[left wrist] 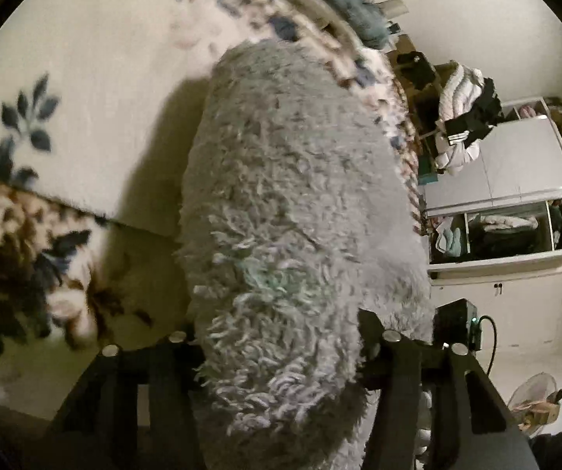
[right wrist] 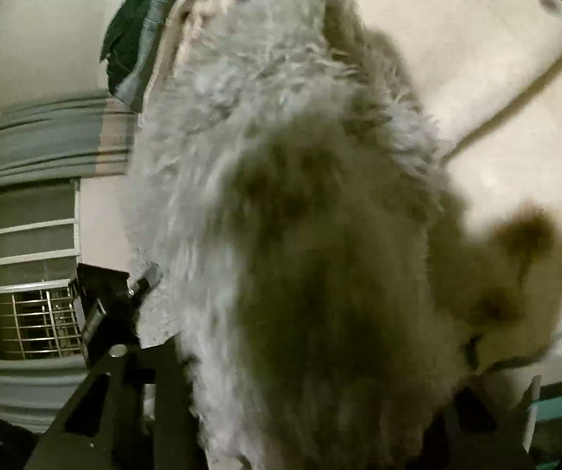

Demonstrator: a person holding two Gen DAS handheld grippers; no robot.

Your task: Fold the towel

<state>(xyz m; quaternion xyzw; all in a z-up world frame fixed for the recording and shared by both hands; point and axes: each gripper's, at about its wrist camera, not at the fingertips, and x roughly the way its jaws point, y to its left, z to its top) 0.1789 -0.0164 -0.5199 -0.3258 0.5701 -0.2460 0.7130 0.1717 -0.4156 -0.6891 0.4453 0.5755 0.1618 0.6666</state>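
A shaggy grey towel (left wrist: pixel 289 203) fills the middle of the left wrist view, bunched between the black fingers (left wrist: pixel 390 356) of my left gripper (left wrist: pixel 281 356), which is shut on it. It hangs above a cream bedspread with blue and brown flowers (left wrist: pixel 85 98). In the right wrist view the same grey towel (right wrist: pixel 281 215) covers most of the frame, blurred and partly in shadow. My right gripper (right wrist: pixel 300 372) is shut on the towel; its left finger (right wrist: pixel 124 356) shows and the right one is mostly hidden by the pile.
A white wardrobe (left wrist: pixel 516 180) with open shelves and piled clothes (left wrist: pixel 465 117) stands at the right in the left wrist view. A barred window (right wrist: pixel 34 274) and grey curtains (right wrist: pixel 46 137) lie left in the right wrist view. A dark pillow (right wrist: pixel 136 39) rests at the bed's end.
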